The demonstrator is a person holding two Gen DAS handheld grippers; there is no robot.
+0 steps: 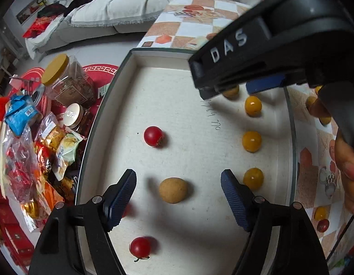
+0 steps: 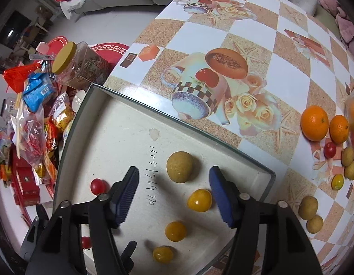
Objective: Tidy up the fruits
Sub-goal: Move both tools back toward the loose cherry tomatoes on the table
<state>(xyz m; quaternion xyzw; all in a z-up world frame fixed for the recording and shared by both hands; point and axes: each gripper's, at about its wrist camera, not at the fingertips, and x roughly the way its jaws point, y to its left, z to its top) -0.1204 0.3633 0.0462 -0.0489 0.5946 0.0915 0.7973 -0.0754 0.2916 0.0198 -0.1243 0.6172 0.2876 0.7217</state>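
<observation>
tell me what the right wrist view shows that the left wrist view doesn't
Only the right wrist view shows the two oranges on the tablecloth and the tan fruits outside the tray. Only the left wrist view shows the right gripper from outside and the tan fruit between the open left gripper. Both show the white tray, yellow tomatoes and the yellow-lidded jar.

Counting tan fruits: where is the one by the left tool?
The round tan fruit lies in the white tray, untouched between the left tool's open fingers.
</observation>
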